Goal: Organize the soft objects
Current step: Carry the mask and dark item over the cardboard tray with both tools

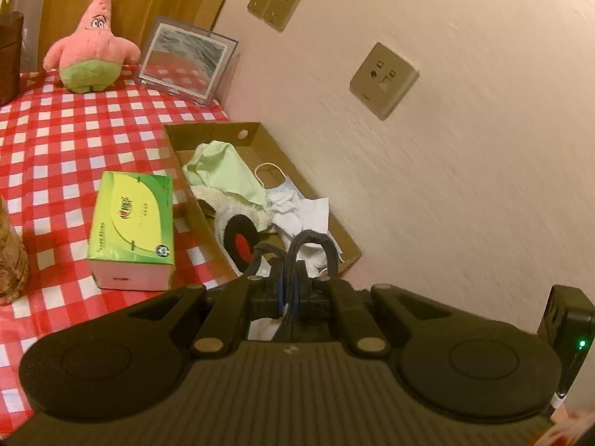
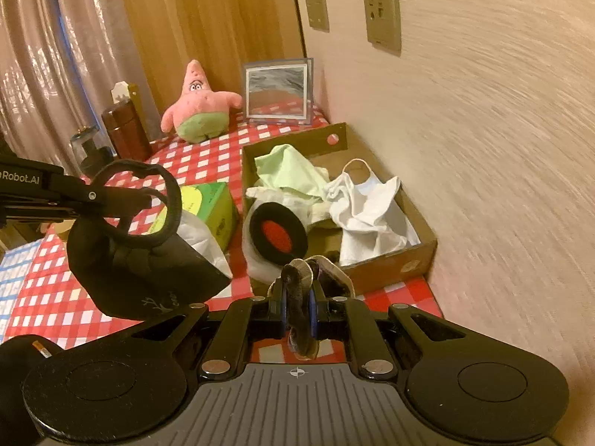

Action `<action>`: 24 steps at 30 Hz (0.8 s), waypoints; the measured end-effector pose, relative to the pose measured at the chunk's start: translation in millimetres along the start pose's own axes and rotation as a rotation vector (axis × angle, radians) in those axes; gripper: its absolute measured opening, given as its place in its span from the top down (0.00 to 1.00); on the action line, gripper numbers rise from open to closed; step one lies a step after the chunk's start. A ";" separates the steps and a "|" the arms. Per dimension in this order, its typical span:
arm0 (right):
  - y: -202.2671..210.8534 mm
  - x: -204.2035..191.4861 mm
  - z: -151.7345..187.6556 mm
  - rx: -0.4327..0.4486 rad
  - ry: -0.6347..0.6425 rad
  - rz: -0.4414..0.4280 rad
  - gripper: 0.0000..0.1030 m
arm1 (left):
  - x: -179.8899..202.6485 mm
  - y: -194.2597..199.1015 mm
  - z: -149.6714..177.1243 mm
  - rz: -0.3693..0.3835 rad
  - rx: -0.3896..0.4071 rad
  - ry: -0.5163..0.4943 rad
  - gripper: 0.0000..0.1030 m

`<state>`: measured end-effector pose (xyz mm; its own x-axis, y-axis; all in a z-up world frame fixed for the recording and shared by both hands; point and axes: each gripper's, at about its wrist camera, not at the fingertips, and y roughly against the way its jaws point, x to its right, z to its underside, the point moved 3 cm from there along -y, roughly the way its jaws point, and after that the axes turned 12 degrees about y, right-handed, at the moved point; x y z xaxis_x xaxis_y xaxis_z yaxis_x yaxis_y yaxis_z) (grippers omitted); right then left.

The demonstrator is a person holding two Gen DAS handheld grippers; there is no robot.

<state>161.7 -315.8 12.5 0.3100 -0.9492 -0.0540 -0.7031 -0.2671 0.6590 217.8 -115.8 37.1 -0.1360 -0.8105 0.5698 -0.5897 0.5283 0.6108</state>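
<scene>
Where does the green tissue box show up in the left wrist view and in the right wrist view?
Left wrist view: the green tissue box lies left of centre on the checked cloth, just left of the cardboard tray.
Right wrist view: the tissue box sits at centre left, partly hidden behind the black face mask hanging from the left gripper.
Shared landmark: the pink starfish plush at the table's far end.

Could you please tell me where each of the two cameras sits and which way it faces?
Left wrist: on the left gripper, shut on black mask loops; faces the cardboard box by the wall.
Right wrist: on the right gripper, shut on a dark cloth; faces the box, with the left gripper dangling its mask at left.
Shared: box, pink plush, green tissue pack.
</scene>
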 end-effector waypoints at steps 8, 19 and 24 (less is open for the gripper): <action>-4.3 10.3 3.4 -0.007 -0.012 0.010 0.89 | 5.4 -13.2 0.2 0.010 -0.017 -0.007 0.96; -14.9 25.9 -9.2 -0.003 0.018 0.032 0.89 | 16.6 -60.5 -21.8 0.034 -0.049 -0.031 0.96; -26.4 37.0 -15.3 -0.007 0.025 0.043 0.89 | 15.5 -92.7 -33.9 0.076 -0.069 -0.016 0.96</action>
<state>201.5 -341.4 4.6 0.2954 -0.9553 -0.0072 -0.7116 -0.2251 0.6655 297.3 -168.7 8.0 -0.1911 -0.7709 0.6076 -0.5212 0.6043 0.6027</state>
